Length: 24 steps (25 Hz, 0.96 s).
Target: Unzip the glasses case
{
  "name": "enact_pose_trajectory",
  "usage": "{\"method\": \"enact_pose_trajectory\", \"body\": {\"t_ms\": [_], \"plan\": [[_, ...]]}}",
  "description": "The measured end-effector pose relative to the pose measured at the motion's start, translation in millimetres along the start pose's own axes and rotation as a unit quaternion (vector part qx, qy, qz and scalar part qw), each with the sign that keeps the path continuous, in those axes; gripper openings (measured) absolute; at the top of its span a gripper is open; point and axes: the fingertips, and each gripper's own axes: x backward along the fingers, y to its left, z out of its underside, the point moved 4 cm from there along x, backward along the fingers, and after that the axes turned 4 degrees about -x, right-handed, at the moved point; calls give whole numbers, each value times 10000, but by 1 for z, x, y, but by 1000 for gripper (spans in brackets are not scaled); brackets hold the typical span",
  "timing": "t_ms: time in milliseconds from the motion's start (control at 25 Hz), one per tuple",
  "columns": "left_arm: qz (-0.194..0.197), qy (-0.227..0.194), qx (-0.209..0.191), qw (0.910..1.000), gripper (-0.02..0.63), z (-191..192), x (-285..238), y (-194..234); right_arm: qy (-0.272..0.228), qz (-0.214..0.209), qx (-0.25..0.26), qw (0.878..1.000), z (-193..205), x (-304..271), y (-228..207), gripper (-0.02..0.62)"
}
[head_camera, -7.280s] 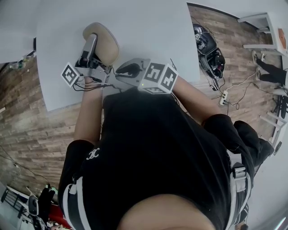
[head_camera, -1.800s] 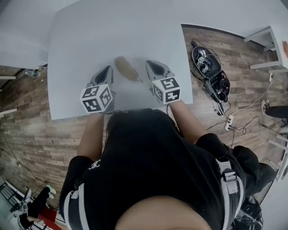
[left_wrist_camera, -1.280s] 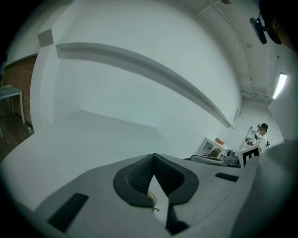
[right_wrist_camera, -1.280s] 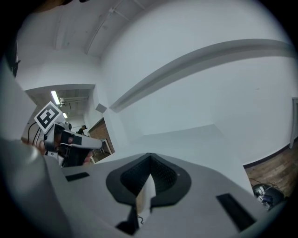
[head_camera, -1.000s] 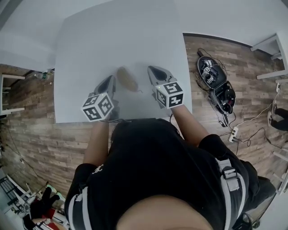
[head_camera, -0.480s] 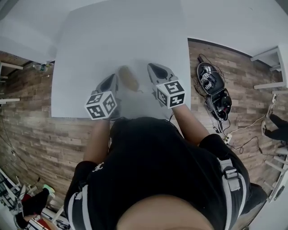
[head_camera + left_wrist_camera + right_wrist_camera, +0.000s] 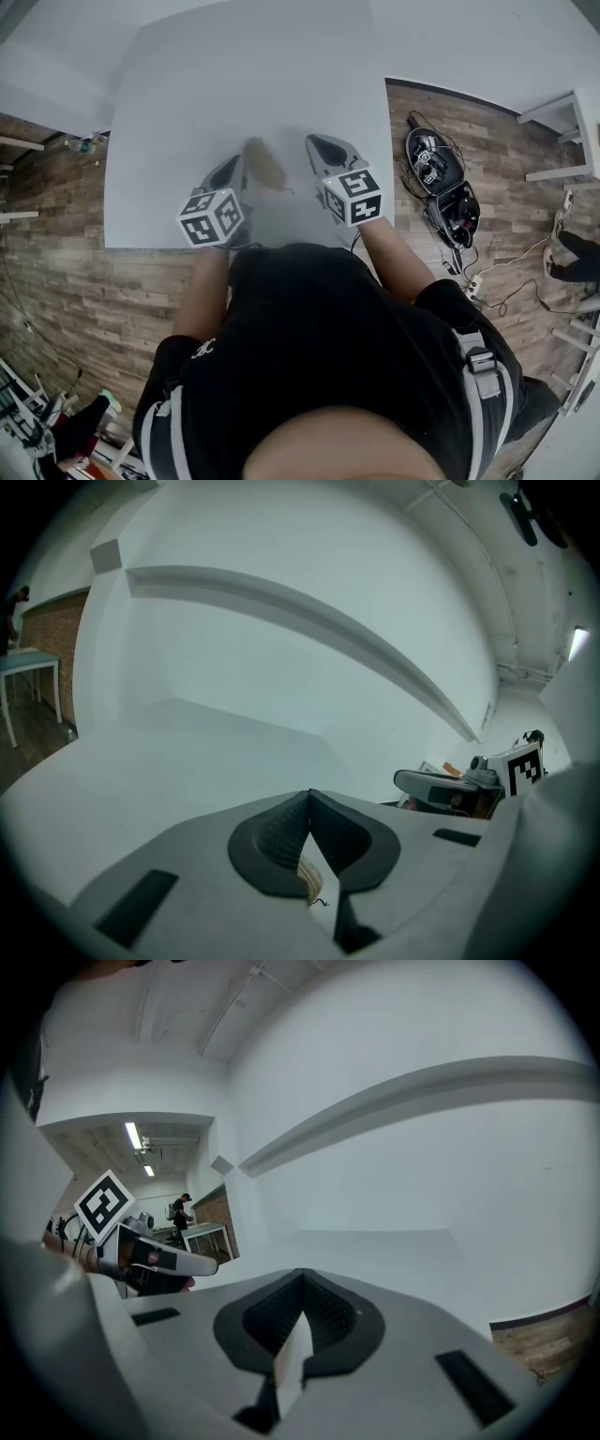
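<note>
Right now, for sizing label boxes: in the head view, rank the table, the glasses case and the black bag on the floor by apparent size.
1. table, by far.
2. black bag, though farther from the camera.
3. glasses case, smallest.

Black bag (image 7: 450, 208) lies open on wooden floor (image 7: 56, 281).

Bright, even indoor light; white table (image 7: 187, 112) near washed out, soft shadow by left gripper (image 7: 236, 167). Heavy fisheye, black vignette corners in 2 gripper views; ceiling strip lights (image 7: 131, 1135) glare.
</note>
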Motion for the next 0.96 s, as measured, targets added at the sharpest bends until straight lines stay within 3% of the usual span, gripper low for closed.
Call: {"method": "enact_pose_trajectory", "body": {"t_ms": [960], "plan": [[-198,62,82,9998,3,17,17,15,368,-227,15,9991,28,-3,21,12]]}}
